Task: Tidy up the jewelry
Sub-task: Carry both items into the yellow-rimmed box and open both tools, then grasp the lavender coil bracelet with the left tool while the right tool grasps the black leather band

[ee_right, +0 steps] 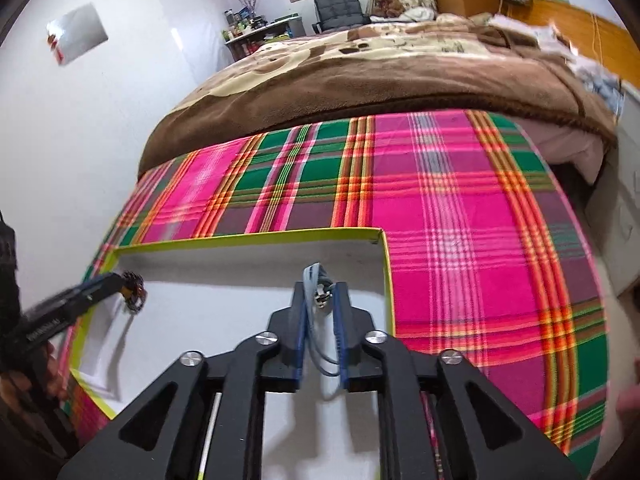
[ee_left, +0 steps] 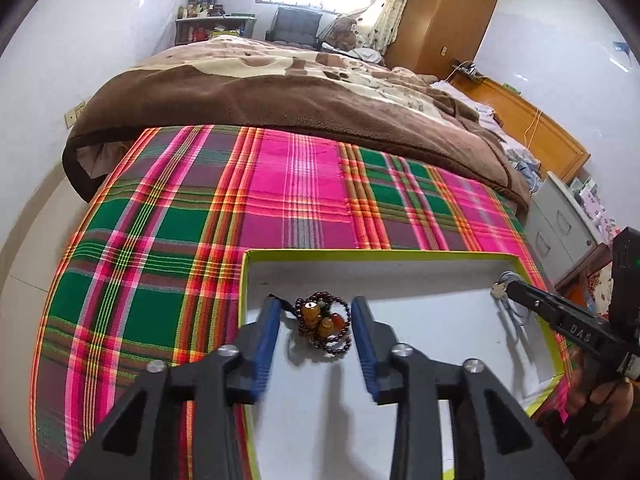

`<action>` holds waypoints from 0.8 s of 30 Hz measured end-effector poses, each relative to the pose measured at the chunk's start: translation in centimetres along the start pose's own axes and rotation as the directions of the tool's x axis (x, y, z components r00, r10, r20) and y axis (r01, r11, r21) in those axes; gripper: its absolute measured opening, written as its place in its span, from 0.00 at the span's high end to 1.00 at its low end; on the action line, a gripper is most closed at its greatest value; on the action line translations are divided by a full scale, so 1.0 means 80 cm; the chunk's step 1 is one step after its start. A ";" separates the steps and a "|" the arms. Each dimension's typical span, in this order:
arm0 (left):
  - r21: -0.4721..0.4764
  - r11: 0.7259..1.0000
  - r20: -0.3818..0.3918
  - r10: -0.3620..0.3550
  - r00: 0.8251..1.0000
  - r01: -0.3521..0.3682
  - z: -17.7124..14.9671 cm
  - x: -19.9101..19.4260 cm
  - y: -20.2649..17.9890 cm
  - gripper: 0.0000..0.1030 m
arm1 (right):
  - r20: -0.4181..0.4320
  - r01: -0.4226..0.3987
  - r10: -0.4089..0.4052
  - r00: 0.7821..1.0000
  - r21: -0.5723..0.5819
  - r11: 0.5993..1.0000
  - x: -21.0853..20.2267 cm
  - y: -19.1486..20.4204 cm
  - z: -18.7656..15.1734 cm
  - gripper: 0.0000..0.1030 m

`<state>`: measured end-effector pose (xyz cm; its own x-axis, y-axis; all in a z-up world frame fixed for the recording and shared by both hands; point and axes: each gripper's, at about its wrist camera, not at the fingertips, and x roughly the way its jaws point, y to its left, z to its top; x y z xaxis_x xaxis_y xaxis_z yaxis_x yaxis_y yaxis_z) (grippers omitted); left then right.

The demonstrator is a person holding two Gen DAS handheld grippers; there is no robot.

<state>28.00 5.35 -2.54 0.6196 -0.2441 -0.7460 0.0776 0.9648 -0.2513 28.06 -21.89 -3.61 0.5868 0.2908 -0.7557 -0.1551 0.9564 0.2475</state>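
On the plaid-covered bed (ee_left: 304,196), a shallow green-rimmed box (ee_left: 360,254) is seen. Inside lies a beaded bracelet (ee_left: 324,326), judged light, limp and slippery; it is best taken across its bunched strands. The left gripper (ee_left: 315,308) is spread wide around it, untouched. The right gripper (ee_right: 319,294), narrowly parted, straddles a pale blue cord (ee_right: 314,276).

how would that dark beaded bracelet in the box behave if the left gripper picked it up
The beaded bracelet lies in loose coils of small round beads, so it would probably hang floppy rather than hold its shape. The smooth amber pieces at its middle look glossy, so the left gripper may slip on them. On the flat white floor of the box, a push would likely slide it.
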 end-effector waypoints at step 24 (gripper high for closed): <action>0.001 0.999 0.100 -0.040 0.994 0.040 -0.055 -0.110 -0.015 0.56 | 0.074 0.006 -0.004 0.997 -0.030 1.000 -0.072 0.017 -0.044 0.61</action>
<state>19.02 5.93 1.64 0.6911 -0.2718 -0.6697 0.1033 0.9542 -0.2807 21.67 -22.13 -1.06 0.6444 0.2842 -0.7099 -0.1755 0.9586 0.2244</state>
